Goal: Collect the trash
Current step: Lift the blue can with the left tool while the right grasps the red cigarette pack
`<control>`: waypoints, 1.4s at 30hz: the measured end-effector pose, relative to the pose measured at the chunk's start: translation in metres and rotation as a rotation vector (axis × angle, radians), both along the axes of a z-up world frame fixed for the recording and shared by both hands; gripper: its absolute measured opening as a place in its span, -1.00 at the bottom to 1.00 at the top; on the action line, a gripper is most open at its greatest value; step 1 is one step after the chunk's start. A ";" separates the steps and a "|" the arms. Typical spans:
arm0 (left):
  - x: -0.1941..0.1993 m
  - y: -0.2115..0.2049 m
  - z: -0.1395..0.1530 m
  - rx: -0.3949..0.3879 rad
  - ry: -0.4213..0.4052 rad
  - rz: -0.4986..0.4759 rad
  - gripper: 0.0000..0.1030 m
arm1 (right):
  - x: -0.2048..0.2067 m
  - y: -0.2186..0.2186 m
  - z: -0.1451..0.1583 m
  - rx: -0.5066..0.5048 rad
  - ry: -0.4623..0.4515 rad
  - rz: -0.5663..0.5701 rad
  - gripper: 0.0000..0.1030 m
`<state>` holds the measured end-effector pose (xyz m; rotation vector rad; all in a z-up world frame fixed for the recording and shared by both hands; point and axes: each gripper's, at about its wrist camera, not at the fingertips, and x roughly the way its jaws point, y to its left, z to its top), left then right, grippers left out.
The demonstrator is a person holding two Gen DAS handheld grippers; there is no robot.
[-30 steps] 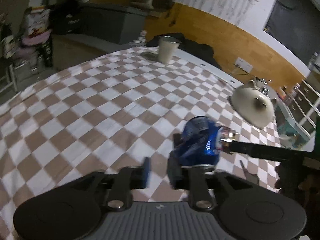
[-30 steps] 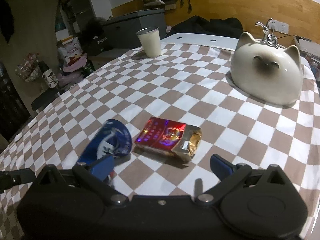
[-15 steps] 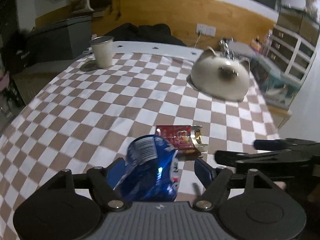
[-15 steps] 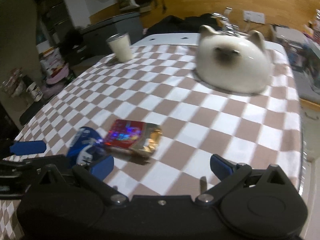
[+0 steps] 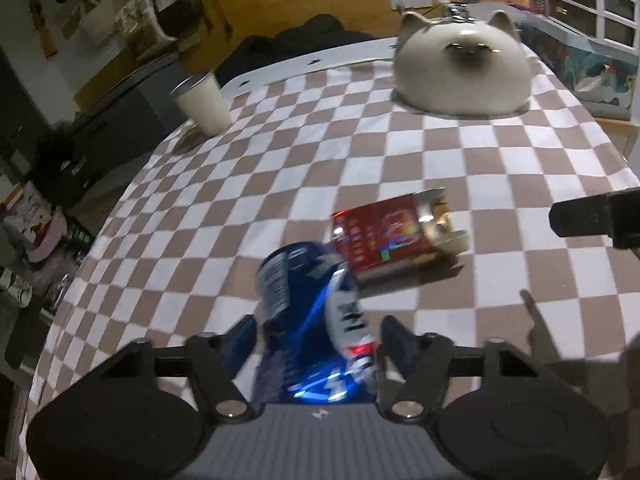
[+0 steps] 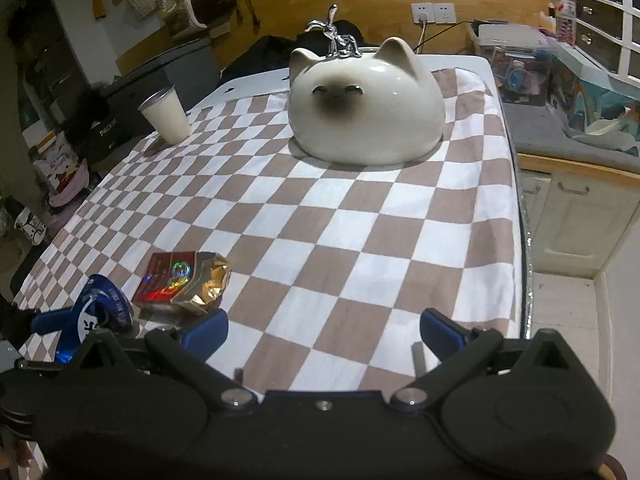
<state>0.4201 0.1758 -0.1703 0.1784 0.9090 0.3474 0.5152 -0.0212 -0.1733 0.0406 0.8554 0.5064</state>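
A crushed blue can (image 5: 312, 312) lies on the checkered cloth between the jaws of my left gripper (image 5: 318, 338). The jaws are closing, and the blue pads stand close beside the can's sides without clearly pressing on it. A red cigarette pack (image 5: 392, 232) with torn gold foil lies just beyond the can, touching it. In the right wrist view the can (image 6: 100, 312) and the pack (image 6: 180, 280) sit at the lower left. My right gripper (image 6: 324, 328) is open over bare cloth to the right of the pack, with nothing between its fingers.
A large cat-shaped ceramic dome (image 6: 364, 112) stands at the far side of the table. A pale cup (image 6: 166, 116) stands at the far left. The table's right edge (image 6: 516, 240) drops to the floor beside cabinets. Clutter lines the floor on the left.
My left gripper rolled and swung around from beside the can, opened, and now has the can between narrowing jaws. My right gripper drifted to the right, away from the pack.
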 end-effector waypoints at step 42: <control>-0.173 0.129 0.010 -0.631 -0.323 0.566 -0.22 | 0.000 0.138 -0.025 -0.095 -0.085 0.109 0.71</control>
